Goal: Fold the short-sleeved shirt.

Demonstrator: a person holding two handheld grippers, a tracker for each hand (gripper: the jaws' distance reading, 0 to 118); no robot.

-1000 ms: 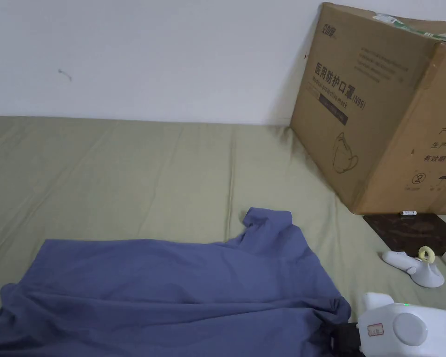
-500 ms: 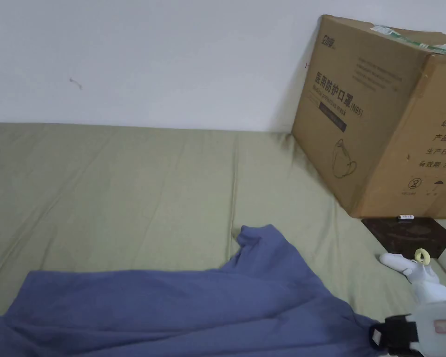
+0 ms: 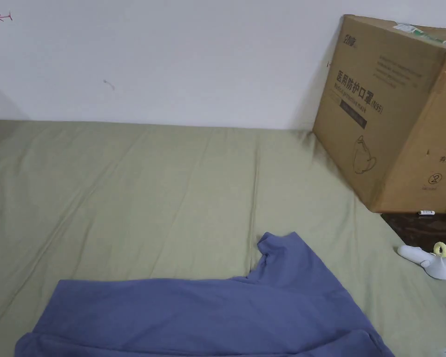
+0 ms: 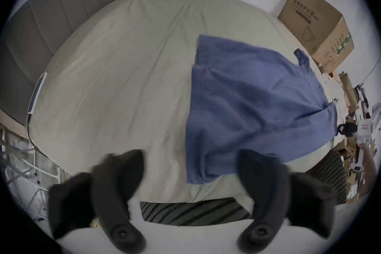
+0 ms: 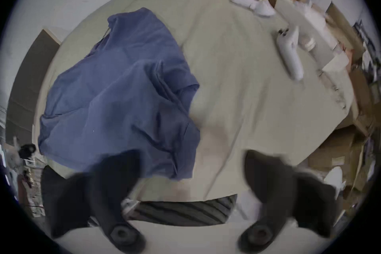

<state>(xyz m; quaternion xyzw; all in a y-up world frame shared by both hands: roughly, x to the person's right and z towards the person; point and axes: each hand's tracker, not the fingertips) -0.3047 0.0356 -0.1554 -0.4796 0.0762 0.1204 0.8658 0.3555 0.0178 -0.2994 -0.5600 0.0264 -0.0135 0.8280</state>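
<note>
Left claw (image 4: 190, 182): jaws spread wide, nothing between them, hanging over the near edge of the bed (image 4: 115, 73), just beside the near left corner of the shirt (image 4: 247, 101). Right claw (image 5: 190, 182): also wide open and empty, over the near edge of the bed, one jaw in front of the shirt's near hem, not pinching it as far as I can tell.

Shirt is blue, short-sleeved, lying spread on the olive bed sheet, mostly flat but rumpled. In the head view the far sleeve (image 3: 287, 253) sticks up toward the cardboard box (image 3: 394, 116), partly curled. In the right gripper view the near right side is bunched, with a sleeve doubled over on the body. The side away from the box looks straight.

Beyond the shirt toward the box: a white handheld device (image 3: 426, 261) with a yellow ring on the sheet, well apart from the cloth. The striped rug (image 4: 191, 212) shows below the bed edge.

Judgement: shirt is laid out, no fold made yet. To do the step well, flatten the bunched box-side part first, then pinch one layer-pair at shoulder and hem on the same side, both claws closing fully on cloth, not sheet. Lift low, carry the side toward the middle, keep the edge taut between the claws so the fold line runs straight. Risk: grabbing sheet with cloth, or dragging the whole shirt off the bed edge.
</note>
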